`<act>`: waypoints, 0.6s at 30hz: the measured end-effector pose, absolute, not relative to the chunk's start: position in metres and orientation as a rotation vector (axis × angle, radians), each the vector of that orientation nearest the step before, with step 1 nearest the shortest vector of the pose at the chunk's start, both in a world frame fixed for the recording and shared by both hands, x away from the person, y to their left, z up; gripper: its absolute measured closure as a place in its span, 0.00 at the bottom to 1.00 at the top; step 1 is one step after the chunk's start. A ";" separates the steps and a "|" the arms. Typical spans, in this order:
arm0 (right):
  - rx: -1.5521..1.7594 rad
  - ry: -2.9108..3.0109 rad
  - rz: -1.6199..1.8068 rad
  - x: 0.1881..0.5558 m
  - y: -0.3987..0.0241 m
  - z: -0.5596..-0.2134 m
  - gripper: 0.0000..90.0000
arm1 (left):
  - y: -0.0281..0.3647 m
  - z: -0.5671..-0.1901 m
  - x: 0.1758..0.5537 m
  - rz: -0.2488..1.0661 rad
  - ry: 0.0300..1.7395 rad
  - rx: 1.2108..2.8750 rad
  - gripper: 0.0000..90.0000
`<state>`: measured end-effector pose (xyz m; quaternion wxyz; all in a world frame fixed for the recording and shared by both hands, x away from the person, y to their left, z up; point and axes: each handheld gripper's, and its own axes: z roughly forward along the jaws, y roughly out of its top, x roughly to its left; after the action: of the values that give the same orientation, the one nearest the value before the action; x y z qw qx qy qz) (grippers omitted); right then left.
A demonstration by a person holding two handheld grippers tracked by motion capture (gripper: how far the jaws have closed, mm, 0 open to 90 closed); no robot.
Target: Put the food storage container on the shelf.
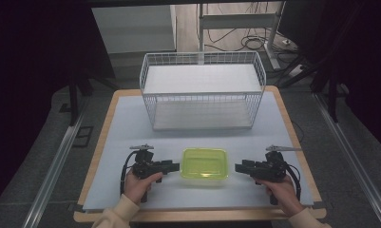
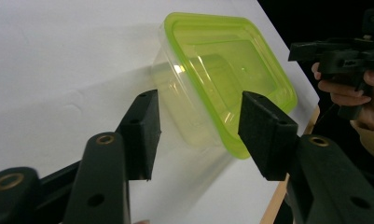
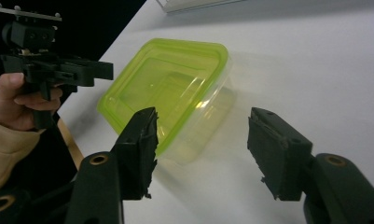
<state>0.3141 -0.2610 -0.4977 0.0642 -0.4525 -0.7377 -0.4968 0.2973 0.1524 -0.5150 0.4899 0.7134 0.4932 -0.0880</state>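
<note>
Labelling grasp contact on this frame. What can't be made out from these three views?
- High view: whether the left tool or right tool touches the green-lidded container; tips are too small.
- Left gripper view: the container's near corner is hidden behind the right-hand pad.
- Right gripper view: the container's near edge is hidden behind the left-hand pad.
- All views: any contents; tinted lid, hazy walls.
- High view: the wire basket's lower shelf, blurred by mesh.

Left gripper [image 1: 171, 166]: black angular body, grey three-cornered plate on top, black cable looping behind. Right gripper [image 1: 240, 167]: same build, same plate, cable trailing by wrist. Jaws black, flat foam-like pads [image 2: 145, 135], worn edges; brass-ringed screw holes in arms. Cream sleeves at both wrists.
</note>
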 end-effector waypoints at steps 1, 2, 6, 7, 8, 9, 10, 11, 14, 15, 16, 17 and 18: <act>-1.365 -2.210 -1.495 0.316 -0.259 -0.499 0.49 | 0.151 -0.515 0.299 -0.219 1.197 1.735 0.56; -1.371 -2.188 -1.490 0.318 -0.258 -0.500 0.49 | 0.150 -0.516 0.300 -0.218 1.198 1.739 0.56; -1.389 -2.166 -1.471 0.327 -0.251 -0.504 0.51 | 0.147 -0.517 0.304 -0.218 1.197 1.738 0.58; -1.389 -2.166 -1.471 0.327 -0.251 -0.504 0.51 | 0.147 -0.517 0.305 -0.229 1.197 1.738 0.58; -1.394 -2.159 -1.466 0.329 -0.249 -0.504 0.52 | 0.146 -0.517 0.307 -0.233 1.196 1.731 0.59; -1.393 -2.170 -1.453 0.331 -0.245 -0.505 0.52 | 0.145 -0.518 0.309 -0.247 1.196 1.725 0.59; -1.393 -2.170 -1.453 0.331 -0.245 -0.505 0.52 | 0.145 -0.518 0.309 -0.247 1.196 1.725 0.59; -1.396 -2.164 -1.446 0.332 -0.243 -0.506 0.53 | 0.144 -0.520 0.311 -0.260 1.198 1.724 0.59; -1.402 -2.160 -1.431 0.333 -0.241 -0.508 0.55 | 0.143 -0.522 0.313 -0.278 1.200 1.715 0.61; -1.406 -2.155 -1.425 0.334 -0.240 -0.508 0.56 | 0.143 -0.522 0.314 -0.280 1.201 1.717 0.62; -1.404 -2.153 -1.417 0.335 -0.239 -0.509 0.56 | 0.143 -0.522 0.314 -0.281 1.203 1.716 0.63; -1.402 -2.145 -1.417 0.336 -0.238 -0.510 0.57 | 0.142 -0.523 0.315 -0.287 1.204 1.712 0.64; -1.404 -2.139 -1.406 0.337 -0.237 -0.511 0.58 | 0.142 -0.524 0.316 -0.291 1.203 1.713 0.65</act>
<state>0.3365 -0.2375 -0.5112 0.1108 -0.4778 -0.7282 -0.4788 0.3159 0.1424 -0.5235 0.4918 0.7057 0.4958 -0.1198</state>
